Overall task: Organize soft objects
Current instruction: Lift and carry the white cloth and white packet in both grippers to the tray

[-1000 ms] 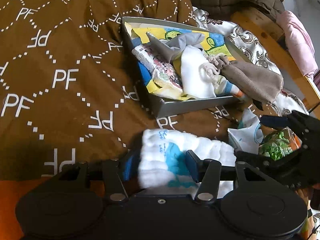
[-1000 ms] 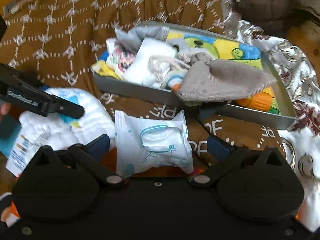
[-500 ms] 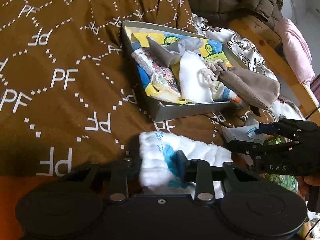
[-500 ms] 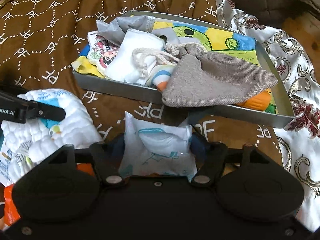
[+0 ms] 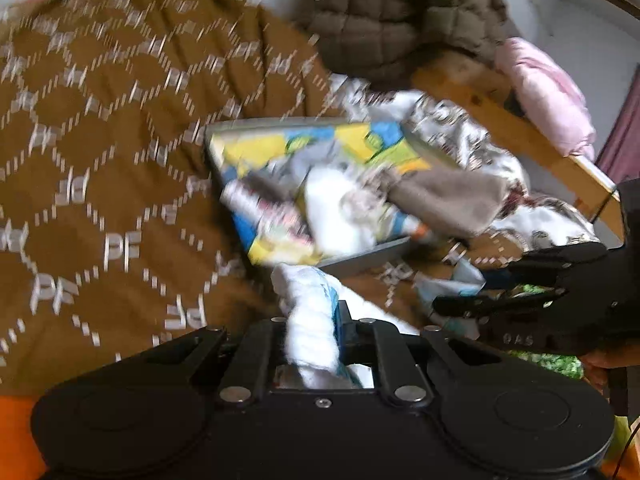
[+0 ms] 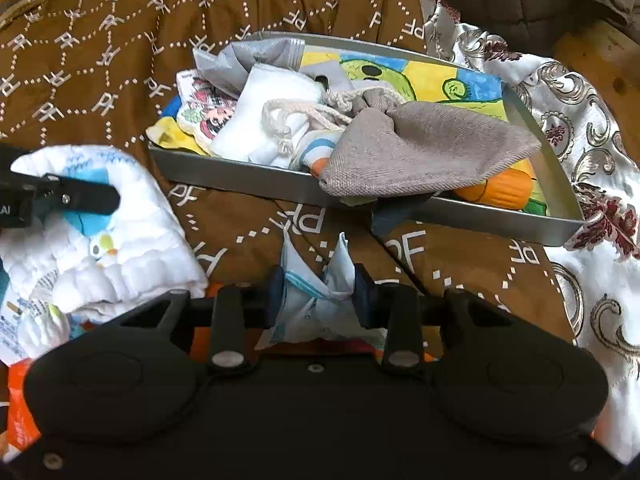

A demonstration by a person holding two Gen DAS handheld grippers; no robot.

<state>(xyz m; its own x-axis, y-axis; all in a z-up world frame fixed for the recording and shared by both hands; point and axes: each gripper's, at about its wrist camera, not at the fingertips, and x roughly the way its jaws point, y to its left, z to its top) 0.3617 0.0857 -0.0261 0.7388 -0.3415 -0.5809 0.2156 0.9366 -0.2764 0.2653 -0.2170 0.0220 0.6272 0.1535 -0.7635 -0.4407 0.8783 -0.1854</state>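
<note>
Left jaws: we see the left gripper (image 5: 316,322) clamped on a white quilted cloth (image 5: 310,320); its jaws have just been closing, and the cloth is bunched between them.
Right jaws: we see the right gripper (image 6: 318,290) squeezing a small white and blue packet (image 6: 316,300); these jaws have just been closing too, and the packet is crumpled between the pads.
Cloth: in the right wrist view we find it at the left, lying on the brown blanket (image 6: 100,60), with a blue and green print.
Packet: it sits on the blanket, just in front of the grey tray (image 6: 248,178).
Tray: we see it already filled with soft things, a grey drawstring pouch (image 6: 420,152) hanging over its near wall, a white folded cloth (image 6: 264,116) beside it.
Around: a silver patterned fabric (image 6: 580,128) lies at the right of the tray.
</note>
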